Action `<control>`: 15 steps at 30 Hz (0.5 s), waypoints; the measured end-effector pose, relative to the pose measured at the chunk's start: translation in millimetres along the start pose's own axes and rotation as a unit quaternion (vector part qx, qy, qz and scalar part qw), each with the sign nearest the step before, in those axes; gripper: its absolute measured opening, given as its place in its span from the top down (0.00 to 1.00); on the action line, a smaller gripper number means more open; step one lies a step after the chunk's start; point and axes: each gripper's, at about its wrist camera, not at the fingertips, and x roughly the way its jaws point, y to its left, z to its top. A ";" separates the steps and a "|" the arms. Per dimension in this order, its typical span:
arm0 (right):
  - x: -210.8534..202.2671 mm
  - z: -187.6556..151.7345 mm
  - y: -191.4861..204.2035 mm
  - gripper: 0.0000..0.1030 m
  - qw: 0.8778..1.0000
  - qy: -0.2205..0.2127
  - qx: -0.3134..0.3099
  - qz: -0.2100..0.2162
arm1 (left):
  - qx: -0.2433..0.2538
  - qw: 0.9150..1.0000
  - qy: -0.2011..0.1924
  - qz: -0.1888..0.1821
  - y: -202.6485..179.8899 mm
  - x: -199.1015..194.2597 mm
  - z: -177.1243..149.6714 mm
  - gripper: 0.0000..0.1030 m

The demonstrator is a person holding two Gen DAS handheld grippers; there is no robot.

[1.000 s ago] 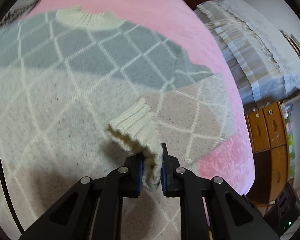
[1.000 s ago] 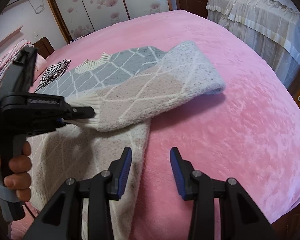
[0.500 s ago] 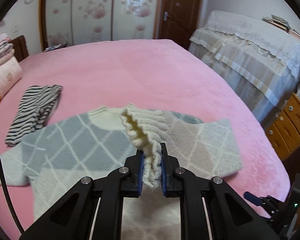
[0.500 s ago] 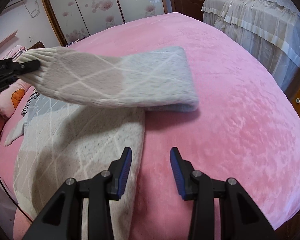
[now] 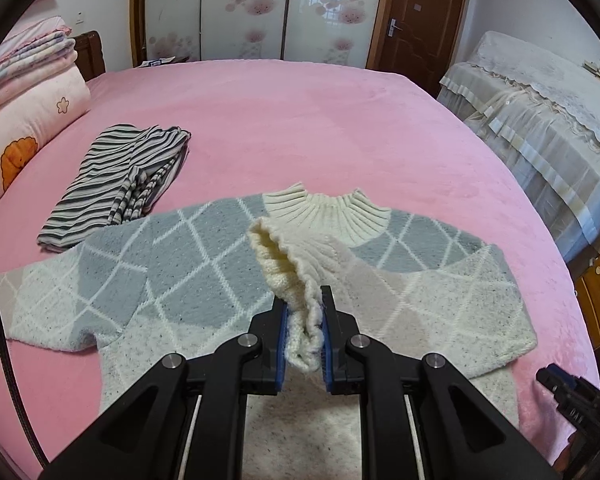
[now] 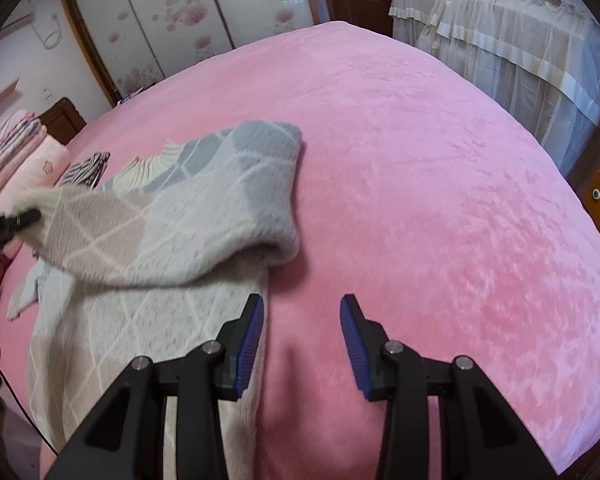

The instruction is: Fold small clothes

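- The left tool [image 5: 303, 330] is closed on the cream ribbed cuff [image 5: 288, 264] of the sweater's sleeve; the knit is bunched between its blue pads [image 5: 283, 334] and spills out below them.
- The sweater [image 5: 172, 276] lies spread flat on the pink bed [image 5: 300, 120], patterned in grey, beige and speckled white with a white diamond grid.
- Its ribbed cream collar [image 5: 332, 212] points toward the far side of the bed, and the other sleeve stretches out flat to the left.
- In the right wrist view, the held sleeve [image 6: 172, 220] is lifted and drawn across the body of the sweater, with its fold at the shoulder edge near the middle of the bed.
- The left tool shows there only as a dark tip at the cuff, at the left edge of the picture.
- The right tool [image 6: 302, 340] stands with its jaws apart and nothing between them, above the sweater's side edge and the bare pink cover.
- A striped garment [image 5: 116, 180] lies folded on the bed just beyond the flat sleeve, apart from the sweater's collar.
- A pink pillow [image 5: 24, 136] with folded bedding stacked on it rests at the far left.
- A piece of furniture draped in a lace cover [image 5: 540, 112] stands right of the bed.
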 end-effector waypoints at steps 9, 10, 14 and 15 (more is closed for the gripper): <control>44.5 20.1 9.1 0.61 0.999 0.026 -0.011 0.016 | 0.010 0.999 -0.030 -0.013 -2.5 -1.5 38.0 0.89; 49.6 21.0 10.0 0.61 0.999 0.030 -0.010 0.013 | 0.011 0.999 -0.035 -0.012 -2.5 -3.1 42.7 0.89; 62.6 29.4 11.8 0.61 0.999 0.028 0.010 0.038 | 0.018 0.998 -0.060 0.003 0.0 -7.4 61.7 0.89; 63.9 31.3 13.8 0.66 0.999 0.024 0.012 0.036 | 0.022 0.998 -0.065 0.009 0.4 -7.6 64.9 0.89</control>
